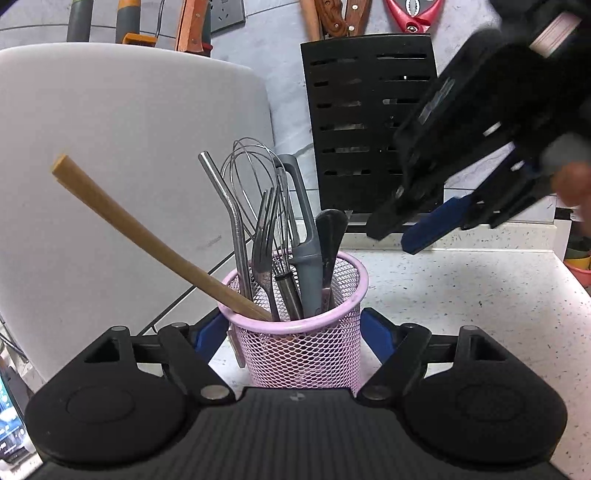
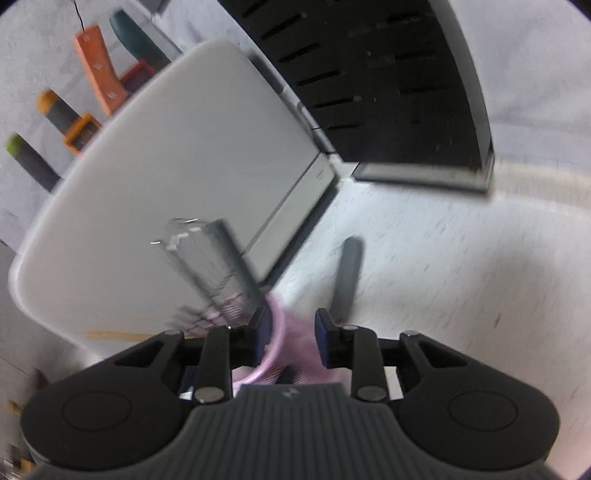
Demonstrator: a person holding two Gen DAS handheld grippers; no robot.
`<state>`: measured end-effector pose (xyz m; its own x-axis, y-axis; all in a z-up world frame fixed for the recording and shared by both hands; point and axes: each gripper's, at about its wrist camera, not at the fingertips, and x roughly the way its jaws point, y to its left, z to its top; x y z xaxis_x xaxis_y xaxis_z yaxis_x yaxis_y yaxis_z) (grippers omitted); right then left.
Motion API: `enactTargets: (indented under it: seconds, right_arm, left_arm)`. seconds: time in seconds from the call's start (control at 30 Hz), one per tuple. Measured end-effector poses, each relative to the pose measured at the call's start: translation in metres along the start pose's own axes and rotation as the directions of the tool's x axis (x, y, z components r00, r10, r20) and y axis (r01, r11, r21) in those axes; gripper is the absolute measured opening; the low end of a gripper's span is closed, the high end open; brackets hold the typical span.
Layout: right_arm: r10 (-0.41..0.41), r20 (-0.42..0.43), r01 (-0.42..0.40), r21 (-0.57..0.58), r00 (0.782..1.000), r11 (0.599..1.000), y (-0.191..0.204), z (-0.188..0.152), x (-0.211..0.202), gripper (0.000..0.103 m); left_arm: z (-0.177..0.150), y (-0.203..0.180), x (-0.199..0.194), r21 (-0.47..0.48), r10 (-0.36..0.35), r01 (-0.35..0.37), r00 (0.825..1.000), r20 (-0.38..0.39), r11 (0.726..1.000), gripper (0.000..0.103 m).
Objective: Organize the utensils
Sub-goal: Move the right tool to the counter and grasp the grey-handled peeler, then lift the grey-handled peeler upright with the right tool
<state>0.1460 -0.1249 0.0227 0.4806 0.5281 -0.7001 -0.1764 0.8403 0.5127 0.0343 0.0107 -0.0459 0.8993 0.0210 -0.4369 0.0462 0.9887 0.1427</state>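
A pink mesh utensil cup stands on the counter between the fingers of my left gripper, which is shut on its sides. It holds a wooden stick, a bent metal straw, a whisk, a fork, a grey peeler and a dark spoon handle. My right gripper hovers open and empty above and right of the cup. In the blurred right wrist view its fingers stand apart over the pink cup rim.
A white cutting board leans on the wall behind the cup. A black knife block stands at the back right. Knives and tools hang on the wall. The speckled counter extends right to its edge.
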Motion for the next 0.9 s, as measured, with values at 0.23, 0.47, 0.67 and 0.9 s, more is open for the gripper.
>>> enactTargets:
  seconds: [0.23, 0.47, 0.67, 0.9]
  right_arm:
    - [-0.183, -0.106, 0.174, -0.090, 0.977, 0.981, -0.004, 0.033, 0.077, 0.028]
    - [-0.273, -0.230, 0.261, -0.083, 0.934, 0.962, -0.003, 0.061, 0.136, 0.028]
    - [-0.329, -0.318, 0.308, -0.116, 0.889, 0.944, 0.008, 0.070, 0.159, 0.029]
    - [-0.402, -0.330, 0.350, -0.208, 0.854, 0.913, 0.026, 0.071, 0.176, 0.028]
  left_arm:
    - [0.006, 0.010, 0.008, 0.005, -0.028, 0.028, 0.999, -0.025, 1.000, 0.090]
    - [0.010, 0.016, 0.014, 0.008, -0.049, 0.050, 0.998, -0.036, 0.999, 0.090]
    - [0.011, 0.020, 0.014, -0.006, -0.061, 0.061, 0.997, -0.036, 0.998, 0.090]
    - [0.008, 0.022, 0.013, -0.009, -0.071, 0.071, 0.997, -0.031, 0.997, 0.090]
